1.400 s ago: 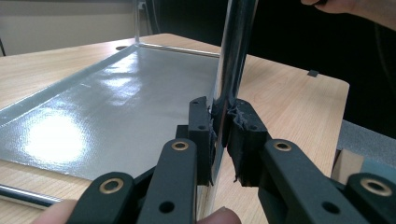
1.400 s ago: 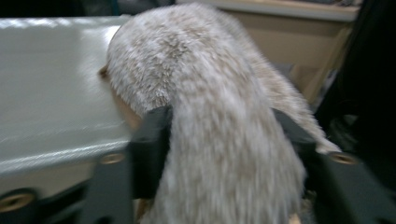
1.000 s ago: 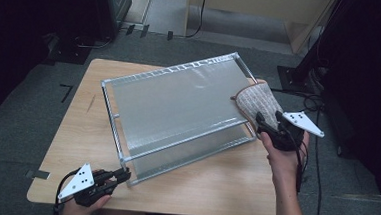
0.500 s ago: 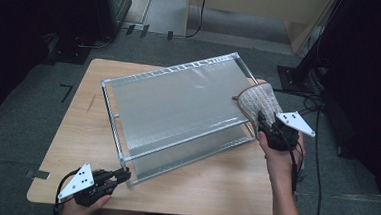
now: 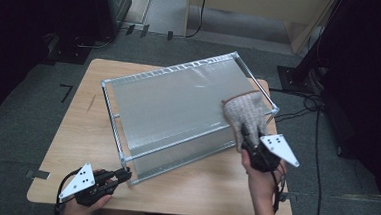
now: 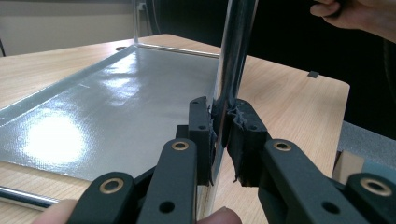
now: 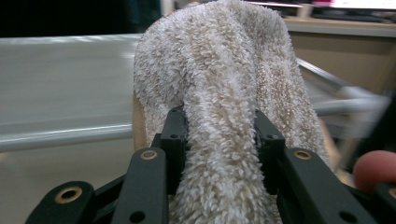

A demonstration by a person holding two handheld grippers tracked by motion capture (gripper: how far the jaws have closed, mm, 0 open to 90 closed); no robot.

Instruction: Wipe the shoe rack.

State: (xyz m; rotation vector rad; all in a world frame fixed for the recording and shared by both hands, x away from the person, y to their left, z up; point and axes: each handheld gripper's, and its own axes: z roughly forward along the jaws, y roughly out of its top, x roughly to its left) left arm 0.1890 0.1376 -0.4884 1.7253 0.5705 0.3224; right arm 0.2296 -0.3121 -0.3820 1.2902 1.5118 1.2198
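My right gripper (image 5: 249, 140) has just closed its fingers (image 7: 173, 135) on the fluffy cloth (image 5: 244, 116), which lies on the right end of the silver tray (image 5: 173, 106). The tray's long side runs away to the left from there. My left gripper (image 5: 119, 175) pinches the tray's near corner tight, holding it on the worktop (image 5: 82, 126).
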